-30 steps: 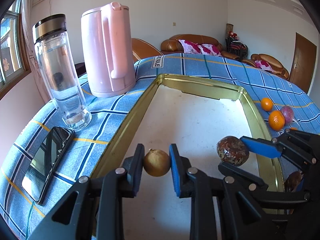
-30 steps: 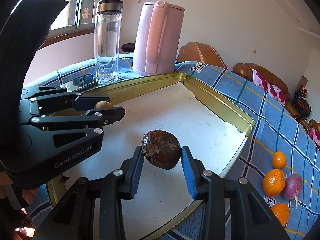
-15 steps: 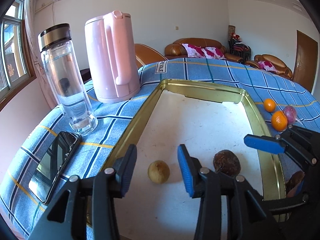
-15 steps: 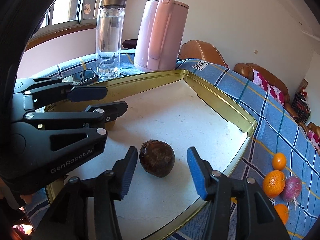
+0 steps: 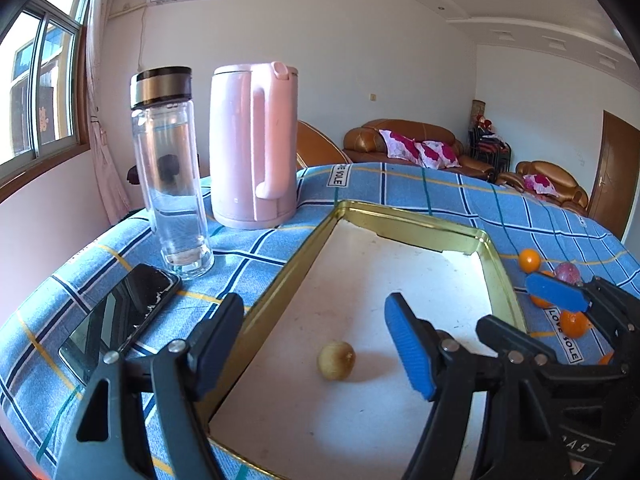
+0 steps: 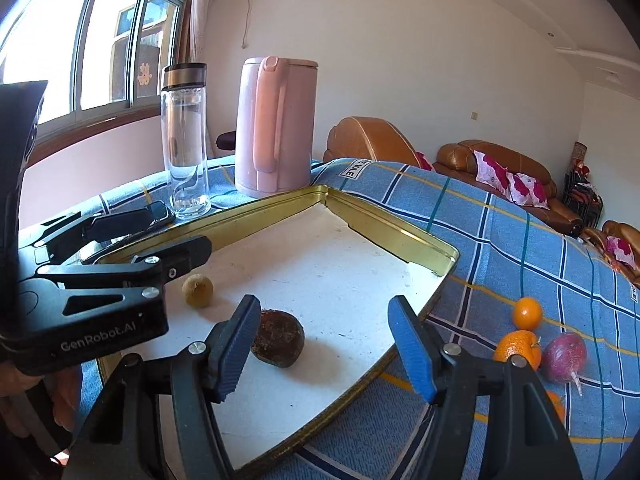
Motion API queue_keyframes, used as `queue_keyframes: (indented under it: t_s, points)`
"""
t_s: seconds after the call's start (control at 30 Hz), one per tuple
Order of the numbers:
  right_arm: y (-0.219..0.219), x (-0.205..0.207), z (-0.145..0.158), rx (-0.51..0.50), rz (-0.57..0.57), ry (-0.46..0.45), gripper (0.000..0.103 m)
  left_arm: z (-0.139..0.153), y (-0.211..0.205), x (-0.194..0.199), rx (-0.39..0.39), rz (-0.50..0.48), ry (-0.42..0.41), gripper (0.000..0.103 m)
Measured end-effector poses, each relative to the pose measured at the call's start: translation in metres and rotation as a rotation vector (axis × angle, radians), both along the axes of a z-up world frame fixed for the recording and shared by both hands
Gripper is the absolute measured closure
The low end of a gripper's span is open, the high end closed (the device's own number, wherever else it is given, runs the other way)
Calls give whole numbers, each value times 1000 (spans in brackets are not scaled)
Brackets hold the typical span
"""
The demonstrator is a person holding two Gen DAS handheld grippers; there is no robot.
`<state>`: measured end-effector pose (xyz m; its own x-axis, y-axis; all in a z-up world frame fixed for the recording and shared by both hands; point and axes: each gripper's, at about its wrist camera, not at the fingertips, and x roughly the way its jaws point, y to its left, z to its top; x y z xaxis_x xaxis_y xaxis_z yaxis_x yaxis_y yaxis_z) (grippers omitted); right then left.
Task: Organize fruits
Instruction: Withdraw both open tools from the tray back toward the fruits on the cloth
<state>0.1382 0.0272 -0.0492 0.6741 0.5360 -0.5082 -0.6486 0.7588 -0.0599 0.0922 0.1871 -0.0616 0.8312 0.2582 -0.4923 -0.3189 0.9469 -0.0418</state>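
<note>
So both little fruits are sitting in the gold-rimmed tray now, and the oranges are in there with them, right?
Not quite. The small yellowish fruit and the dark brown fruit do lie in the gold-rimmed tray, but the oranges are outside it, on the blue checked cloth beside the tray. The right wrist view shows this.

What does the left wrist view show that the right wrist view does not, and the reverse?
Only the left wrist view shows the phone's full screen and the brown door.

Only the right wrist view shows the dark brown fruit, lying in the tray between the opening right tongs.

Both show the gold-rimmed tray, the small tan fruit lying free between the opening left tongs, the pink kettle, the glass bottle and oranges on the cloth.
</note>
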Motion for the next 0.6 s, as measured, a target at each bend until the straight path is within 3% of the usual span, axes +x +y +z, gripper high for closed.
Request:
queue_keyframes:
  t_s: [0.2,0.6]
  points:
    - [-18,0,4,62,-48,-11,31,1,-1,-5,17,20,-14,26]
    - [-33,-13,6,36,-77,-70,31,-5,-34,-7,73,-11,-17,26]
